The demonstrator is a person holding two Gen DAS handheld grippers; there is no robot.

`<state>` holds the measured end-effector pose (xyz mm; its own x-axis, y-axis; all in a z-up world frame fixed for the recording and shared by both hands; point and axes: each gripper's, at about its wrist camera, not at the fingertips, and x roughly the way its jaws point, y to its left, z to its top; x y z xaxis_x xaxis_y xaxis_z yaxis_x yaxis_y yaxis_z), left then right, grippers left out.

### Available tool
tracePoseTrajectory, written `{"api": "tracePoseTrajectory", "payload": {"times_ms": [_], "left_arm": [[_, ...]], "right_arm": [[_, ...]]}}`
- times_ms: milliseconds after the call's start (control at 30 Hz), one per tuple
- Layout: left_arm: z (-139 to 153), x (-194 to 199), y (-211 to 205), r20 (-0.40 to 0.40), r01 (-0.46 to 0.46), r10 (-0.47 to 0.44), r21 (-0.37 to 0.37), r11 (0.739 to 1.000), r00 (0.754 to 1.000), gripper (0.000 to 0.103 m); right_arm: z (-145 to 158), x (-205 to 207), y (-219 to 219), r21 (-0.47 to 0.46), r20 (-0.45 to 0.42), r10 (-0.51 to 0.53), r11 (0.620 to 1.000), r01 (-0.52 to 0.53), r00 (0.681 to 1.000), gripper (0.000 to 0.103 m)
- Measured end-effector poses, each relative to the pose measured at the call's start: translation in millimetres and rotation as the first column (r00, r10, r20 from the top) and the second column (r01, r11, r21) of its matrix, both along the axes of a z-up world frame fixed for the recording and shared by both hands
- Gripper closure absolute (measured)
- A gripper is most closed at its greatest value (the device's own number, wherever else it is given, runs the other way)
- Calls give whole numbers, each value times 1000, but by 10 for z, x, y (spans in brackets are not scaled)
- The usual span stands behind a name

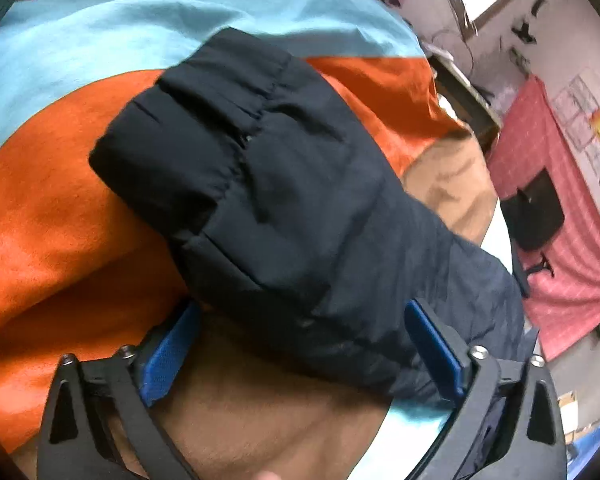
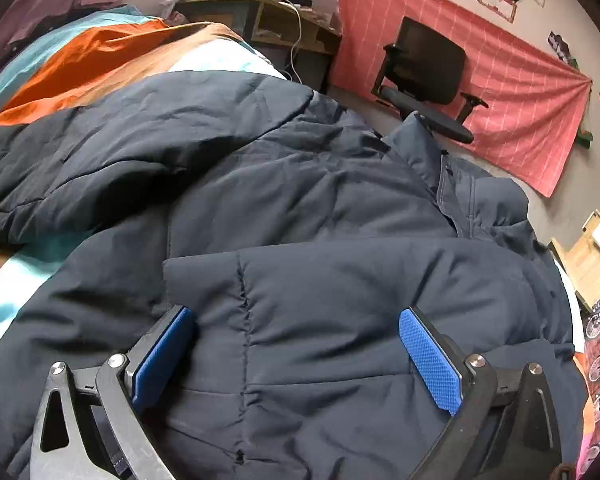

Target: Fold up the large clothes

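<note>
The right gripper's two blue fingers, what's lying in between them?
Dark puffy jacket, with a stitched seam running up between the fingers, seen in the right wrist view.

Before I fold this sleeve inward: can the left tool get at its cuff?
Probably yes. The left tool is open, the sleeve lies between its fingers, and the cuff sits ahead on the bedspread with nothing covering it.

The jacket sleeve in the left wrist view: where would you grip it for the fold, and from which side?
Probably at the gathered cuff of the sleeve, the firmest, narrowest part. It lies beyond the open left claw, so come forward along the sleeve over the striped bedspread and close across the elastic band. The right claw is open over the jacket body.
</note>
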<state>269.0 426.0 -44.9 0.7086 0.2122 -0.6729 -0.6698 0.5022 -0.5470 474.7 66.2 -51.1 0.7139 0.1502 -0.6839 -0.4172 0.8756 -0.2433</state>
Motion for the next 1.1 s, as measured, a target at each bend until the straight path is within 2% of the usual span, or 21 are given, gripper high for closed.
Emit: {"api": "tracePoseTrajectory", "payload": {"times_ms": [33,133,233,367,467,600,633,767,867,967,1100], "left_arm": [[0,17,19,4,-6,6,6,1000,1000,39],[30,56,32,6,3,-3,21,1000,1000,69],[160,70,-24,36,-8,5,82,997,999,88],[496,65,-209,87,3,-21,201,980,996,95],[806,96,-402,127,32,-72,293,956,989,97],[1336,145,-794,190,90,-194,451,888,962,98],[1463,180,-920,196,111,-234,492,863,952,98],[1812,288,-1415,224,176,-379,607,775,898,98],[1985,393,-1850,244,247,-502,646,723,830,99],[2057,527,-2238,234,314,-595,672,670,769,99],[2077,759,-2798,204,426,-714,683,594,670,99]], "right_arm": [[-8,7,-21,9,1,0,1000,0,1000,0],[-27,7,-46,22,2,1,1000,-1,1000,0],[-40,-1,-28,19,6,1,1000,-1,1000,0],[-65,-32,-6,7,27,0,1000,-1,1000,0],[39,-76,-54,50,25,13,999,-14,1000,0],[375,-178,-326,211,13,-4,977,2,1000,0],[462,-195,-410,240,7,-12,971,10,1000,0],[714,-251,-708,306,3,-25,952,23,1000,0],[863,-285,-989,333,17,-53,942,44,998,0],[986,-309,-1350,373,20,-100,924,85,995,0],[1109,-331,-1844,413,14,-168,899,147,986,0]]}}
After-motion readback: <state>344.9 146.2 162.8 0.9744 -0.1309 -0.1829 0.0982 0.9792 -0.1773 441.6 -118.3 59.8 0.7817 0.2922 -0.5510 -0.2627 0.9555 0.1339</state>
